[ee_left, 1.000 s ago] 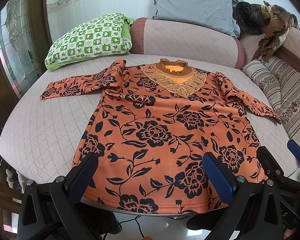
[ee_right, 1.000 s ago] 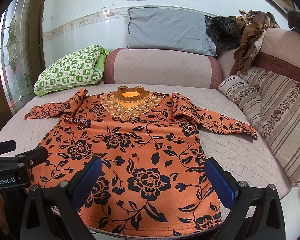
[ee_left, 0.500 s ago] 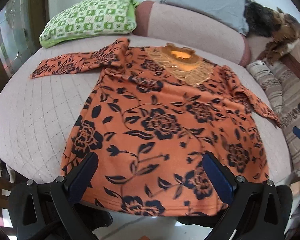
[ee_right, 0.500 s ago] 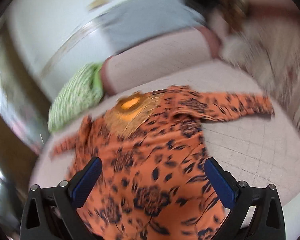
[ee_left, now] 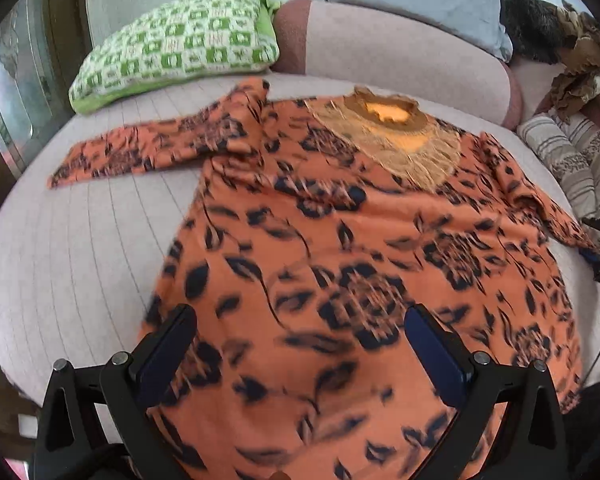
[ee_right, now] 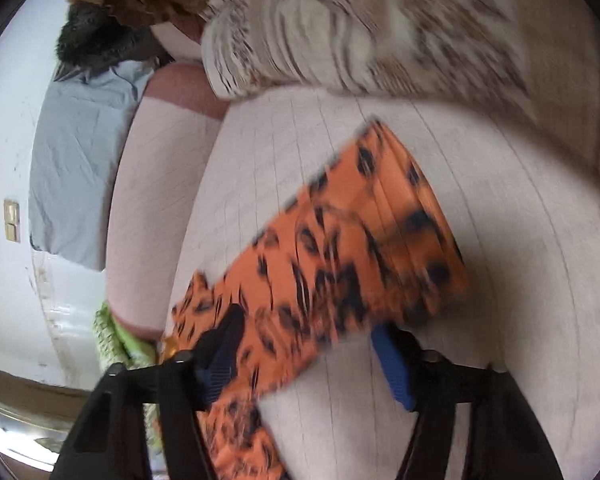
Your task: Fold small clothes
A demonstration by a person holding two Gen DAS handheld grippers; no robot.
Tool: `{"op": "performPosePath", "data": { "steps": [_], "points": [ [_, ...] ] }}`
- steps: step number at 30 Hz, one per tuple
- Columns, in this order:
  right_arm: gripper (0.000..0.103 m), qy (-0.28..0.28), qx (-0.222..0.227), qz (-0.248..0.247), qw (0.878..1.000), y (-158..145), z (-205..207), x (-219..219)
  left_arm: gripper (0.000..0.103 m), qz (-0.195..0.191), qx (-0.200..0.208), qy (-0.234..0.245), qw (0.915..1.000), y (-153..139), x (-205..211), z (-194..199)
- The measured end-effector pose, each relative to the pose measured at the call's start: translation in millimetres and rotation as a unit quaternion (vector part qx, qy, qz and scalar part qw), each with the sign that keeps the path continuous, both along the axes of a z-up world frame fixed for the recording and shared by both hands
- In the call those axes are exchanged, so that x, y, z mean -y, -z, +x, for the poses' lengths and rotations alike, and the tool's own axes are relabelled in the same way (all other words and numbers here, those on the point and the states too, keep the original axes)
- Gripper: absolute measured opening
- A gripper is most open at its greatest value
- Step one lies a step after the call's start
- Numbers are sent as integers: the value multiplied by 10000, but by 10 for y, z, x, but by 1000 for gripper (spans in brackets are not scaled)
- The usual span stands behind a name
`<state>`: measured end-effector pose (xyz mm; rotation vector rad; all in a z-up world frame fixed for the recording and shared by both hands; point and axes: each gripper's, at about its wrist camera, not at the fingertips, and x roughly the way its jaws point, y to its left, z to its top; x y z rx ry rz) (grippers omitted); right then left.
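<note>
Orange flowered top (ee_left: pixel 340 264) lay flat on the pink bed (ee_left: pixel 60 248), left gripper (ee_left: pixel 300 344) over its near hem, jaws wide open, right gripper (ee_right: pixel 304 344) jaws closing around the right sleeve (ee_right: pixel 352 248), not yet pressing.

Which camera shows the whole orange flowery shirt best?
The left wrist camera. There the shirt lies spread flat, with collar, both sleeves and hem in sight. The right wrist camera is blurred and shows only one sleeve.

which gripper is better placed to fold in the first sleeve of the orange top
Right. The right gripper has a sleeve between its closing jaws; the left gripper hovers open over the hem.
</note>
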<state>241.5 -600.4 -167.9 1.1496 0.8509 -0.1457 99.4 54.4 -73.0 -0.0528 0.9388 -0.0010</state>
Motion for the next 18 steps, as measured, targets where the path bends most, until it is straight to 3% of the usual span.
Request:
{"op": "performPosePath", "data": {
  "steps": [1,2,4,8,11,14,16,18],
  "points": [
    [45,14,-45,-97,9999,3,72,2,103,20,33,-15,10000,16,-27,36],
    [24,17,-99,-189,9998,20,156,5,103,35,4,-38,10000,70,-68,94],
    [6,-19,-247,-480,9985,3,301,-13,103,18,-182,-116,9998,221,-164,185],
    [6,-622,476,-1452,9863,-625,544,-467,103,-260,-262,-444,9983,350,-364,228],
    [6,-1365,1332,-1714,9666,-1345,718,-1218,103,-656,110,-655,9956,226,-503,184],
    [6,-2314,2264,-1739,9300,-2039,856,-2329,103,-772,512,-760,9928,104,-647,93],
    [6,-2749,2583,-1795,9086,-2261,861,-2955,103,-864,743,-866,9897,53,-755,40],
    [6,-3162,2661,-1722,8942,-2300,973,-3629,103,-976,909,-933,9867,17,-859,-9]
  ]
}}
